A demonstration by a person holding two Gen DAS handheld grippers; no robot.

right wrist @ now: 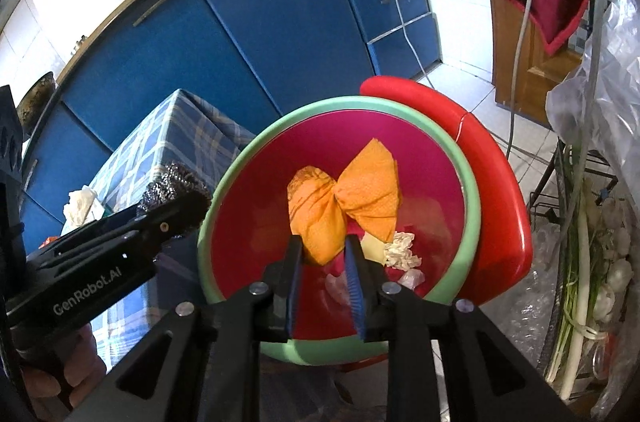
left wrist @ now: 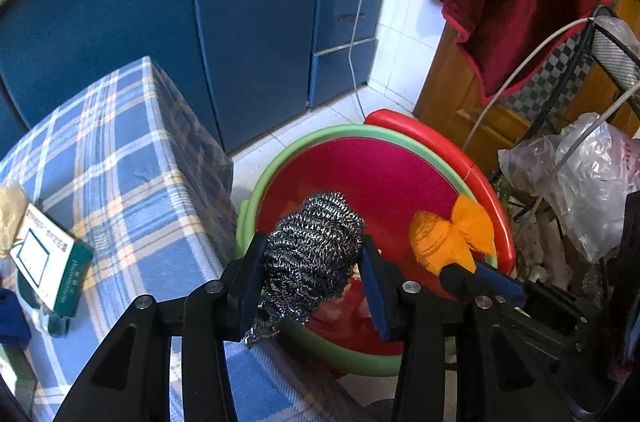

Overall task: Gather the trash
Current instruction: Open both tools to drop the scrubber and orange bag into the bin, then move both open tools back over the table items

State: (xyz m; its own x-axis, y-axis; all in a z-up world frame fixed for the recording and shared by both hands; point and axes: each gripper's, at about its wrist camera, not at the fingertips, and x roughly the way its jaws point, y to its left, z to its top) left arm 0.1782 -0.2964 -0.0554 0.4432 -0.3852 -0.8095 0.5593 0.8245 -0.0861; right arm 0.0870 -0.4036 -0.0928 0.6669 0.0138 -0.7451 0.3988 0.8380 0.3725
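Note:
My left gripper (left wrist: 312,258) is shut on a grey steel wool scrubber (left wrist: 316,254) and holds it over the near left rim of a green-rimmed red basin (left wrist: 320,138). My right gripper (right wrist: 322,250) is shut on an orange twisted napkin (right wrist: 348,198) above the basin's (right wrist: 472,182) middle. The napkin also shows in the left wrist view (left wrist: 448,238) with the right gripper (left wrist: 472,274) below it. Crumpled white paper (right wrist: 402,250) and other scraps lie inside the basin. The left gripper (right wrist: 160,218) with the scrubber (right wrist: 176,182) shows at the left of the right wrist view.
A table with a blue plaid cloth (left wrist: 120,158) stands left of the basin and bears a green and white box (left wrist: 48,258) and crumpled tissue (right wrist: 80,206). Blue cabinets (left wrist: 160,22) lie behind. A rack with plastic bags (left wrist: 580,182) and scallions (right wrist: 580,282) stands right.

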